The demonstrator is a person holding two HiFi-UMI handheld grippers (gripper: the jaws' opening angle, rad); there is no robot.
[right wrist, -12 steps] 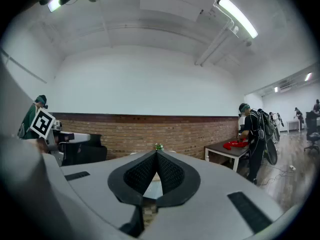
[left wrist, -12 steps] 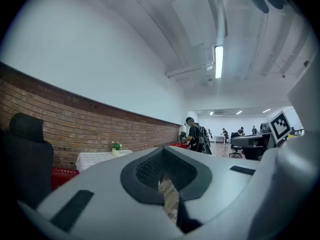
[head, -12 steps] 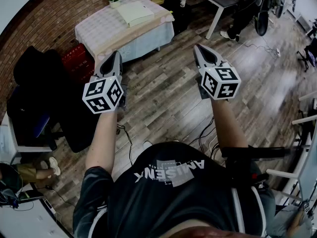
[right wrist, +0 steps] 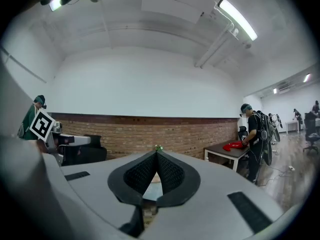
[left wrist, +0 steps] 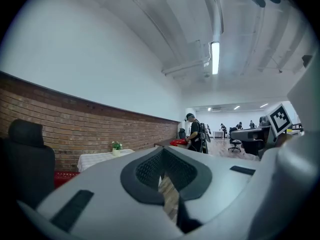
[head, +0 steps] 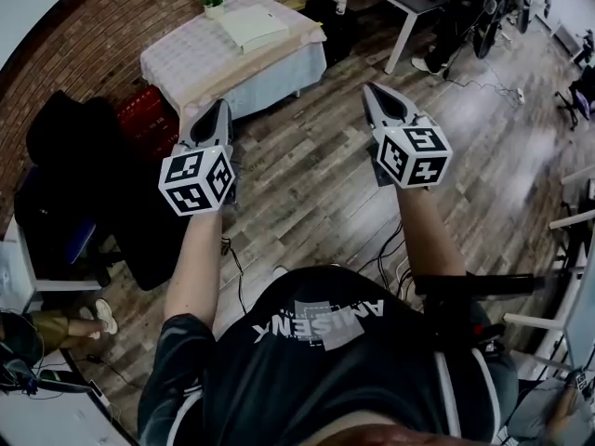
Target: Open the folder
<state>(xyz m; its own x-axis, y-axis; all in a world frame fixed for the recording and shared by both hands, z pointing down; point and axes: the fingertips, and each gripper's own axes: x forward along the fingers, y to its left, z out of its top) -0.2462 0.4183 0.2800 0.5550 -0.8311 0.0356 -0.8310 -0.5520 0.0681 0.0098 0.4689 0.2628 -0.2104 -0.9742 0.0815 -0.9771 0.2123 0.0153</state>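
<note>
Folder (head: 251,26) lies flat on the cloth-covered table (head: 181,63), well apart from me. Left gripper (head: 221,106) and right gripper (head: 369,89) are both pinched closed with nothing in either, held level over the floor (head: 307,175). Risk as I judge it: if I arrive with the jaws closed, I'd shove the folder instead of catching its cover, or clip the plant pot (head: 214,0) near it.

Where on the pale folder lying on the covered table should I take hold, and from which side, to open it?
Probably take only the top cover of the folder, at a free edge, coming in low from the near side of the table: the folder lies flat and closed. The spine edge cannot be told from here, so check first and avoid it.
</note>
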